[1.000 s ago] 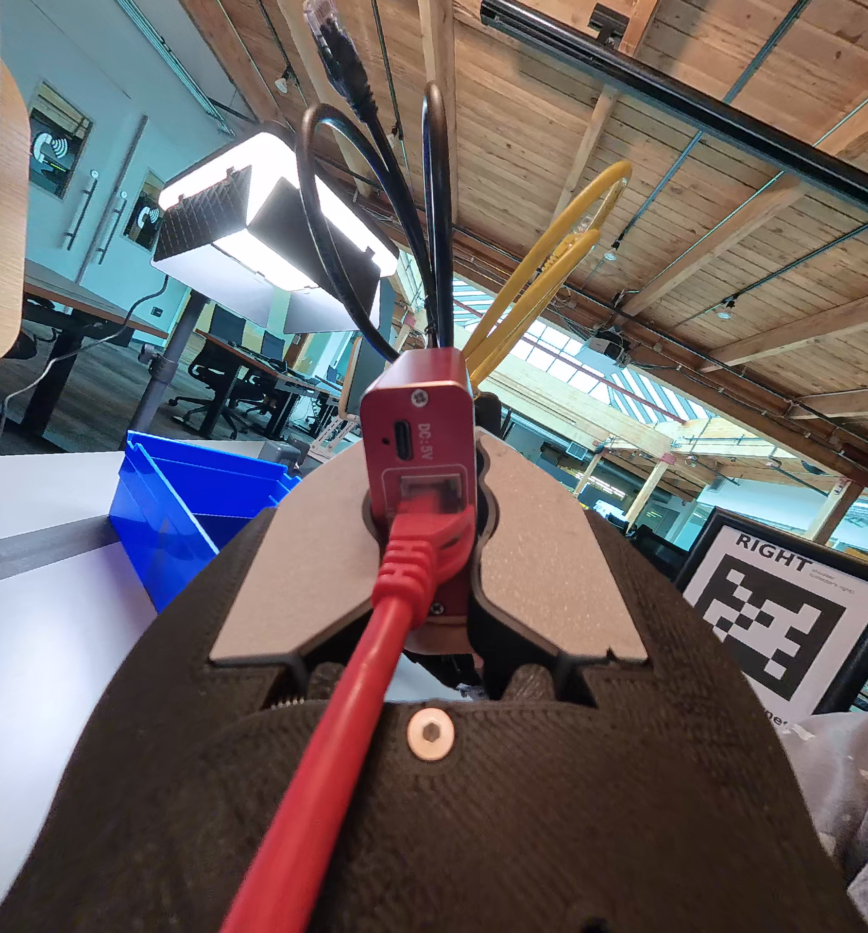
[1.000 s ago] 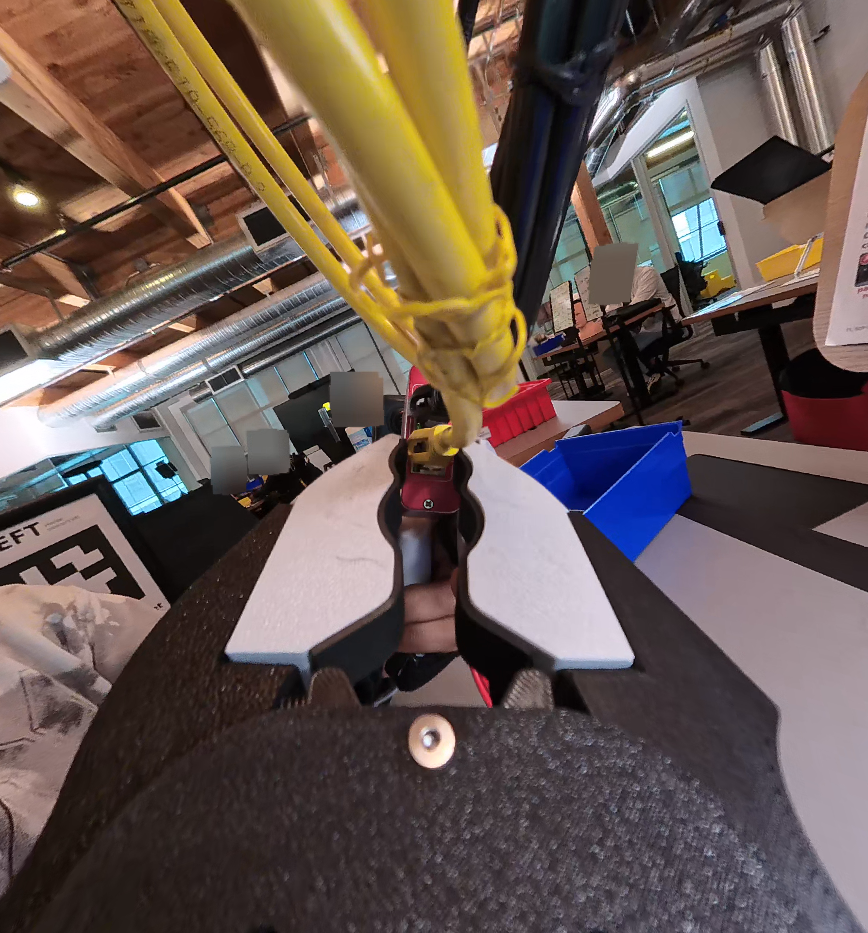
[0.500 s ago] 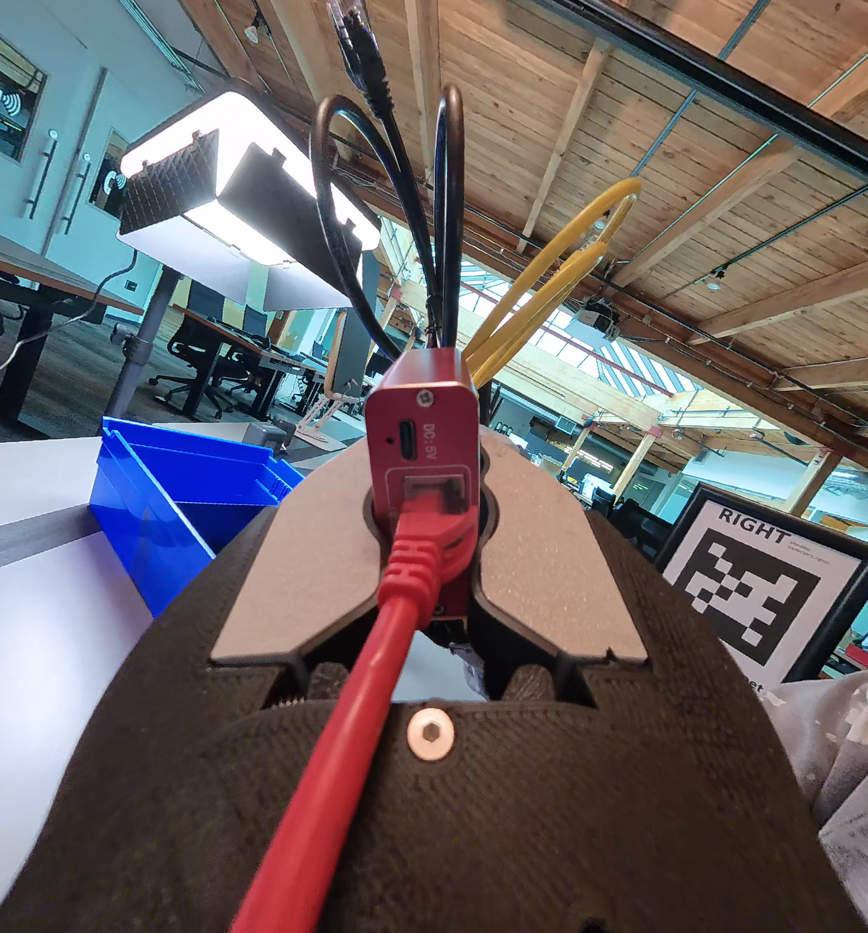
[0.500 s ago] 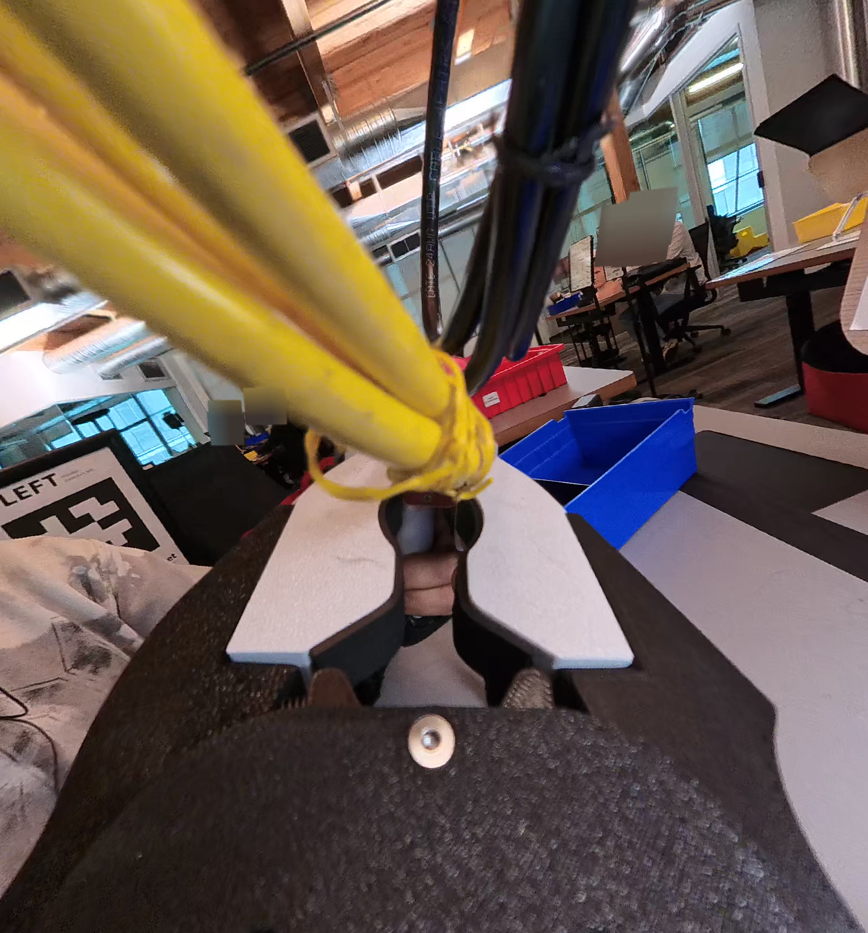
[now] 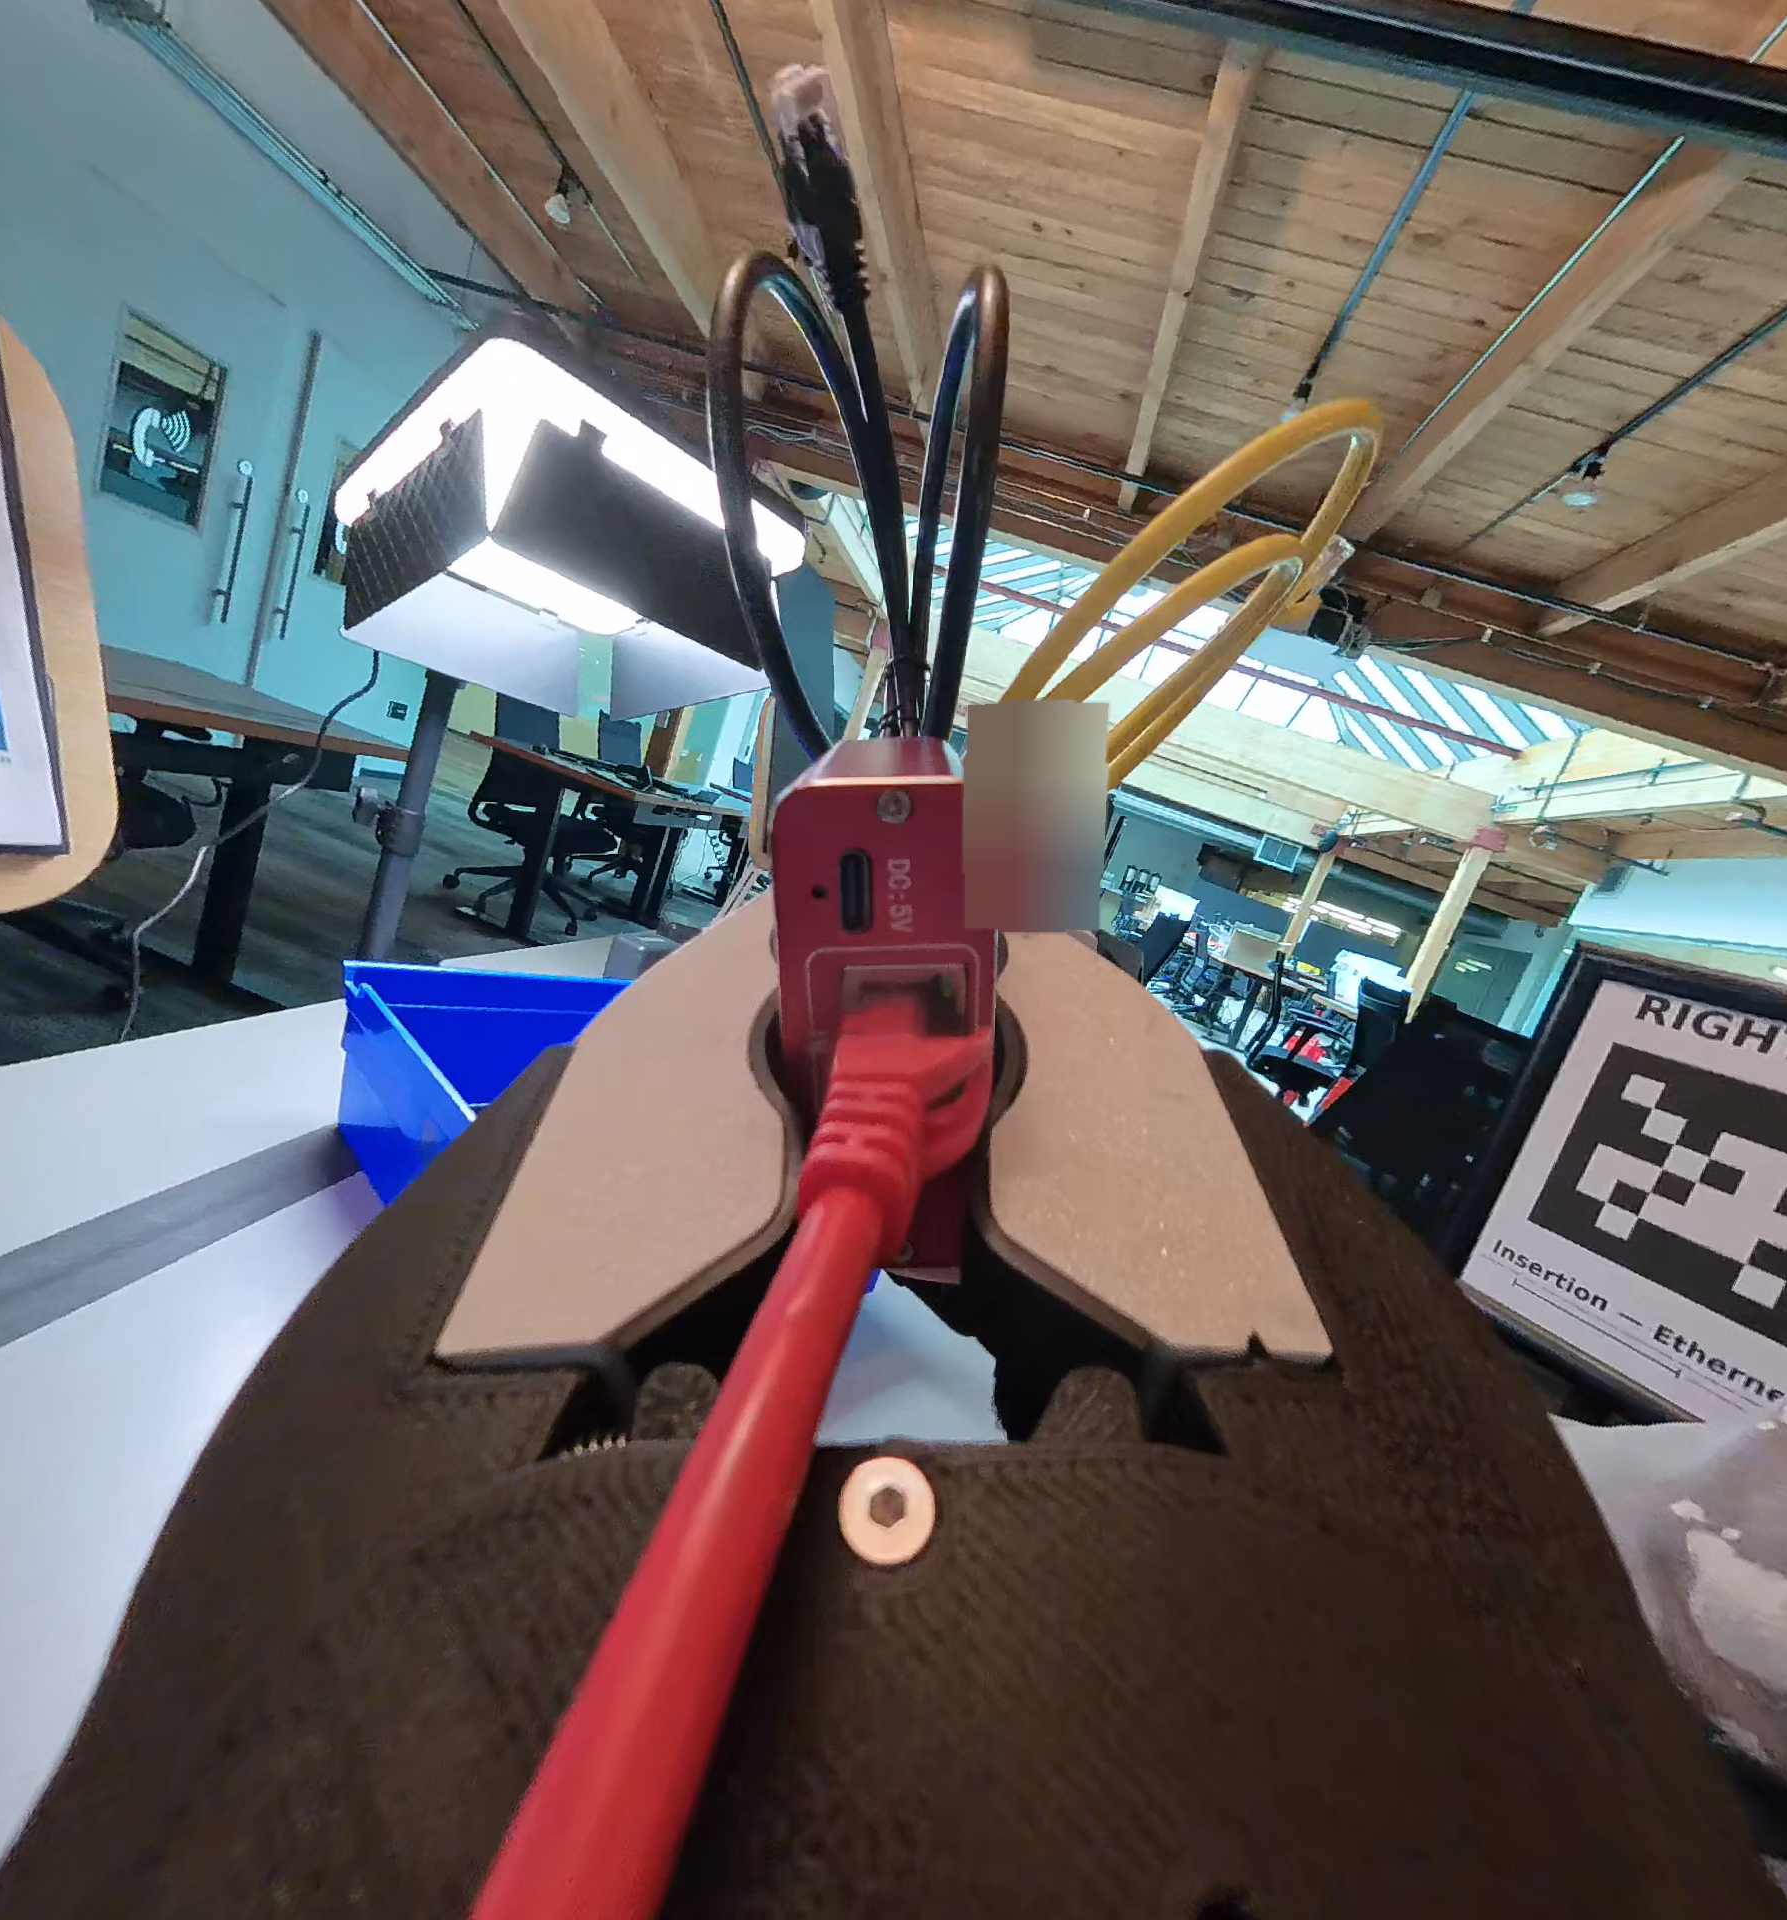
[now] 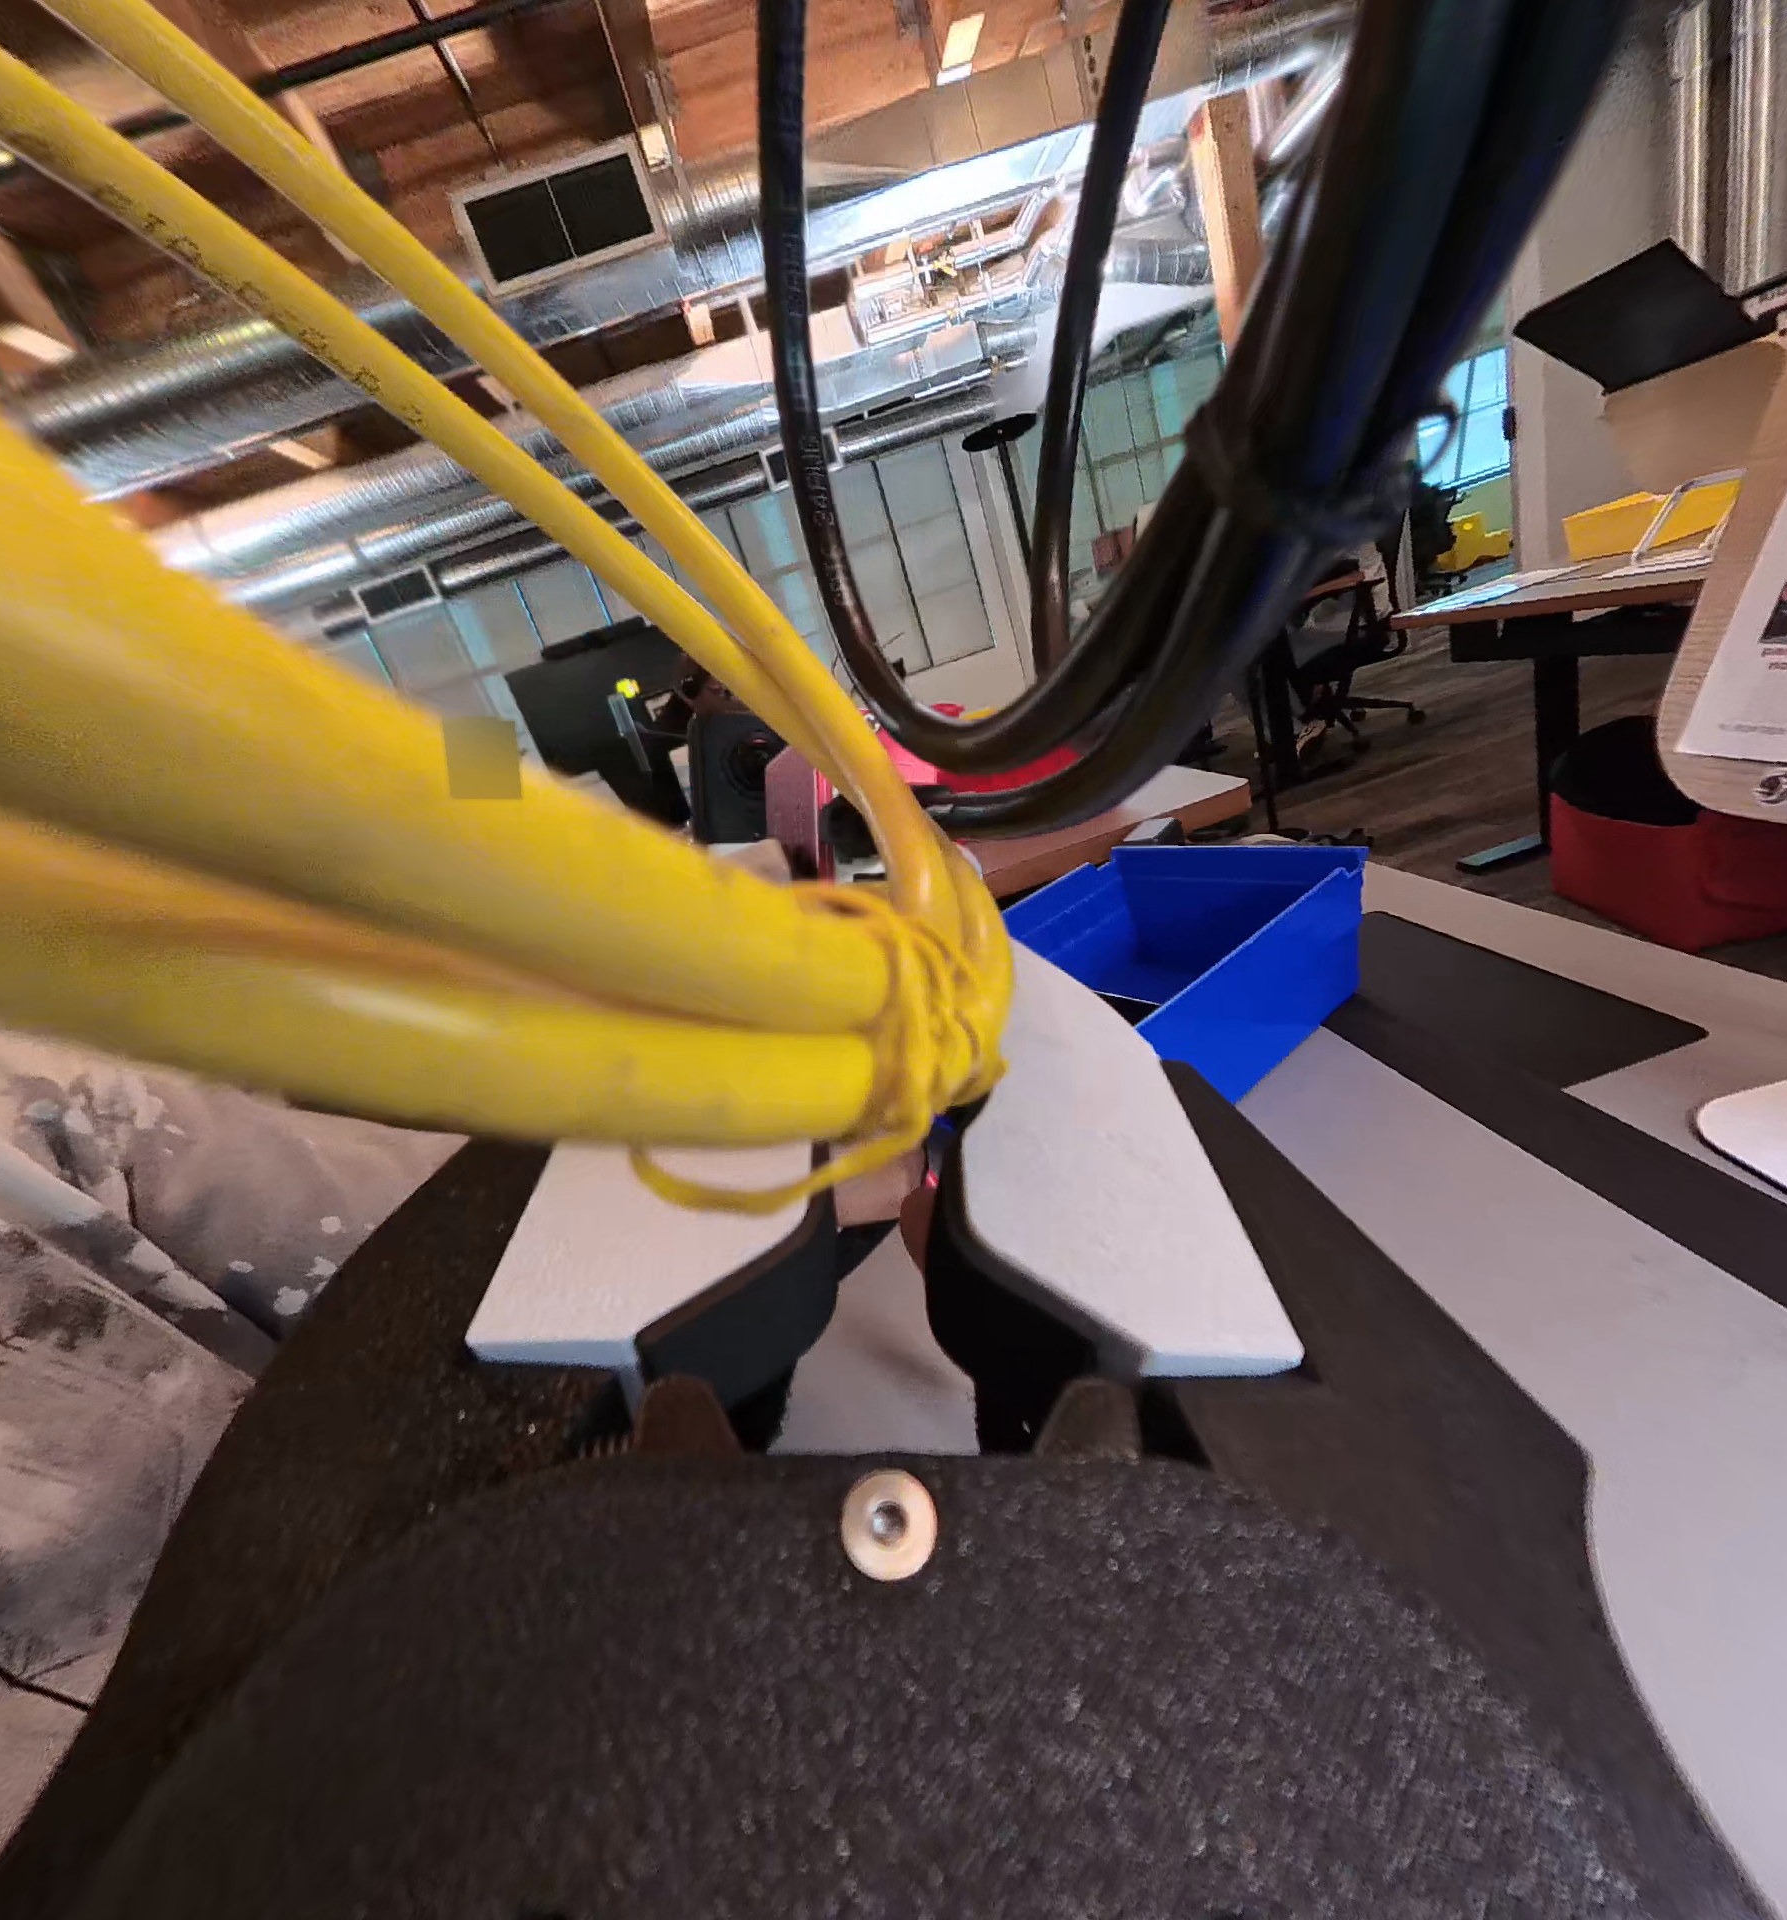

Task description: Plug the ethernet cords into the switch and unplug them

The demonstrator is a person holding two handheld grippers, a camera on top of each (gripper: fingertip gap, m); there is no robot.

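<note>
My left gripper (image 5: 884, 977) is shut on the small red switch (image 5: 868, 831) and holds it upright above the table. A red ethernet cord (image 5: 764, 1403) is plugged into the port facing me. A tied black cord bundle (image 5: 956, 520) and yellow cord loops (image 5: 1180, 613) stick up behind the switch. In the right wrist view the tied yellow cord bundle (image 6: 556, 935) lies across my right gripper's left finger. My right gripper (image 6: 884, 904) has its jaws nearly together on the yellow cord's end, its tips hidden by the knot. The switch (image 6: 795, 800) shows just beyond, and the black cords (image 6: 1232, 540) hang above.
A blue bin (image 5: 432, 1039) stands on the white table behind the grippers, and it also shows in the right wrist view (image 6: 1232, 956). The right gripper's marker plate (image 5: 1678, 1174) is close on the right. A lit lamp panel (image 5: 515, 561) stands behind. A sleeve (image 6: 89, 1195) is at the left.
The yellow bundle has swung from upright down to the left over the right gripper. The switch now sits farther beyond the right fingertips. The left gripper still holds the switch.
</note>
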